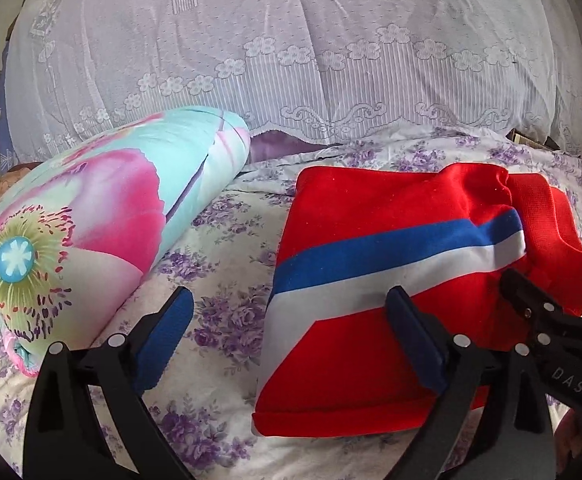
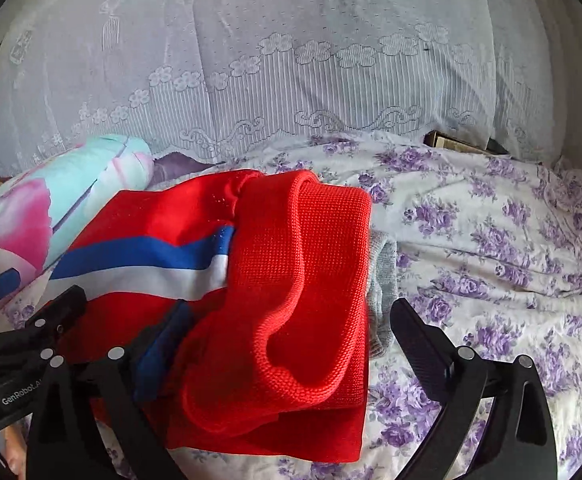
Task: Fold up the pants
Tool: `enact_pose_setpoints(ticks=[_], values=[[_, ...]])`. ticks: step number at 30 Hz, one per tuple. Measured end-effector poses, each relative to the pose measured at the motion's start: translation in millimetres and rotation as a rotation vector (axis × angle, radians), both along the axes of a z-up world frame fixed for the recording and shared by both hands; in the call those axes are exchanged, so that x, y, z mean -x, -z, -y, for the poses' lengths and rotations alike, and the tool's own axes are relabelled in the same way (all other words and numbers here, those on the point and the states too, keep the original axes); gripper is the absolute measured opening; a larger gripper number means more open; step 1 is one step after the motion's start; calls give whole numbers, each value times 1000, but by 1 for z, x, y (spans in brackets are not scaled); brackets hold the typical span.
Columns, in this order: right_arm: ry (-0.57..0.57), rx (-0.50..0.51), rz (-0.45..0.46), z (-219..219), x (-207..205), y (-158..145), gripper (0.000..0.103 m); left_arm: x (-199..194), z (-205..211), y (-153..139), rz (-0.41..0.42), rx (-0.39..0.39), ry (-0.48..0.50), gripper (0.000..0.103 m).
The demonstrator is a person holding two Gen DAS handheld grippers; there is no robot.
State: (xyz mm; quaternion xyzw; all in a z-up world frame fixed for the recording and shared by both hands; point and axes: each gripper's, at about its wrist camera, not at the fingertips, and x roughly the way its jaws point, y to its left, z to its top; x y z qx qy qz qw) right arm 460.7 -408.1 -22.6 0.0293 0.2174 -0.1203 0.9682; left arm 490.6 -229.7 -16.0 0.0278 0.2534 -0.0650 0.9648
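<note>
The red pants (image 1: 379, 280) with a blue and a white stripe lie folded into a compact bundle on the floral bedsheet (image 1: 219, 248). In the right wrist view the pants (image 2: 291, 280) show their ribbed red waistband on top, with a grey lining at the right edge. My left gripper (image 1: 295, 332) is open, its left finger over the sheet and its right finger (image 1: 415, 340) over the bundle's stripes. My right gripper (image 2: 291, 344) is open and straddles the waistband end. Each gripper shows at the edge of the other's view.
A rolled floral quilt in pink and turquoise (image 1: 91, 232) lies left of the pants. A white lace curtain (image 1: 291, 60) hangs behind the bed. A small dark box (image 2: 459, 145) sits at the back right. Bare sheet (image 2: 491, 260) stretches to the right.
</note>
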Motion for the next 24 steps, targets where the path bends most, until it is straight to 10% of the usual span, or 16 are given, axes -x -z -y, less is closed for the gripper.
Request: enact_pose_setpoints(ticks=[24], values=[[169,-49,379,7,147,-17,99,87,-15,-8,22,-76,-9,98]])
